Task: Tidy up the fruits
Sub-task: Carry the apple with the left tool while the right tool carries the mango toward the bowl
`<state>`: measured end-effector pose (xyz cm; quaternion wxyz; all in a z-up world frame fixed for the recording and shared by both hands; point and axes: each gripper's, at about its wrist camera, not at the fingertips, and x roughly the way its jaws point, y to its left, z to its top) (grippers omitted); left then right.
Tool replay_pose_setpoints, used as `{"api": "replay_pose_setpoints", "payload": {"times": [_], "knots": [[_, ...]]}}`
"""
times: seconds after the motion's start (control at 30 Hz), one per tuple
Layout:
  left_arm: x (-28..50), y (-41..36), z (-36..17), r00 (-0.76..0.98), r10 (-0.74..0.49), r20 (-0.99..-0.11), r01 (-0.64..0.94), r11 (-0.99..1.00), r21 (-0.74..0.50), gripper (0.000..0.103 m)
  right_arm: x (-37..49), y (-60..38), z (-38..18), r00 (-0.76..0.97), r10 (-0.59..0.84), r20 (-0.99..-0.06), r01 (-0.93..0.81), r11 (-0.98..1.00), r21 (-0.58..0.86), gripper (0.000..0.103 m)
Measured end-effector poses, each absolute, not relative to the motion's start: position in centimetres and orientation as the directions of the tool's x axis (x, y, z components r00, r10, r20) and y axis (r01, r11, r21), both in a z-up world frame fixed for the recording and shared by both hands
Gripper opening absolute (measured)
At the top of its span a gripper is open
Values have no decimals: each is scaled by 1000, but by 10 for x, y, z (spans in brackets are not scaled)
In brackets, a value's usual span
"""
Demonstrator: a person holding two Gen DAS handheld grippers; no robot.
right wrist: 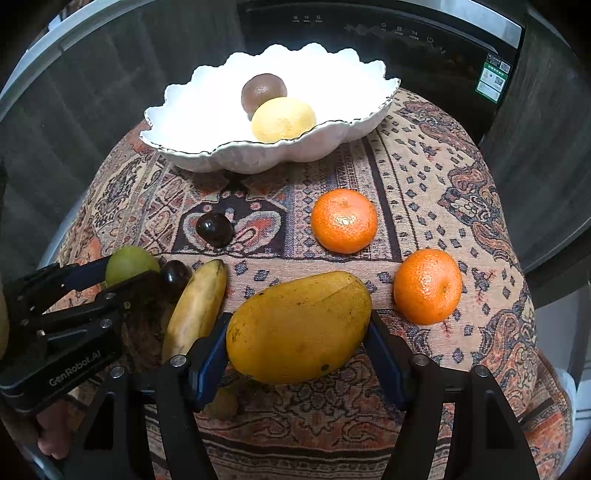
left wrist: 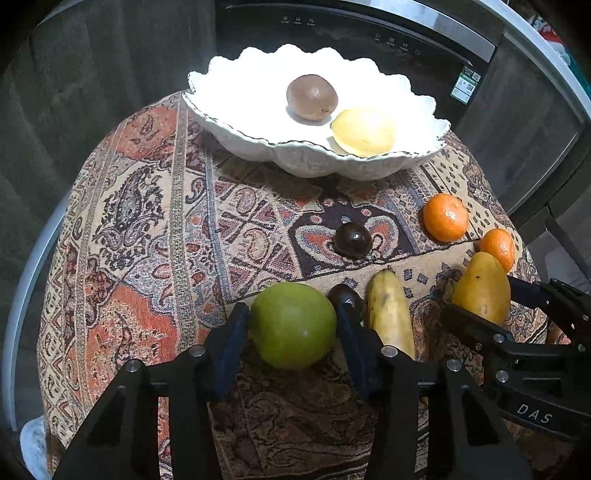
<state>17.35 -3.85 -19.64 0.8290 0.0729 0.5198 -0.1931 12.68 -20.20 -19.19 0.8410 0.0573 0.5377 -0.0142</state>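
Note:
My left gripper (left wrist: 291, 325) has its jaws around a green apple (left wrist: 293, 325), pads touching both sides, on the patterned tablecloth. My right gripper (right wrist: 297, 332) has its jaws around a yellow mango (right wrist: 299, 326), pads against both ends. A white scalloped bowl (left wrist: 229, 129) at the back holds a brown fruit (left wrist: 312, 96) and a lemon (left wrist: 364, 131). A banana (right wrist: 197, 306), two dark plums (right wrist: 215, 229) (right wrist: 175, 277) and two tangerines (right wrist: 344, 220) (right wrist: 427, 286) lie on the cloth. The left gripper also shows in the right wrist view (right wrist: 122, 280).
The round table (right wrist: 461, 184) is covered by a paisley cloth and drops off on all sides. A dark appliance with a control panel (left wrist: 369, 33) stands behind the bowl. A small yellowish fruit (right wrist: 223, 404) lies under the right gripper's left finger.

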Motion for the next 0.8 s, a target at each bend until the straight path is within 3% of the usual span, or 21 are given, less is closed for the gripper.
{"api": "replay_pose_setpoints", "payload": {"times": [0.8], "knots": [[166, -37, -148, 446, -219, -868, 369, 929, -45, 47, 123, -207, -158, 489, 39, -872, 85, 992, 92, 69]]}}
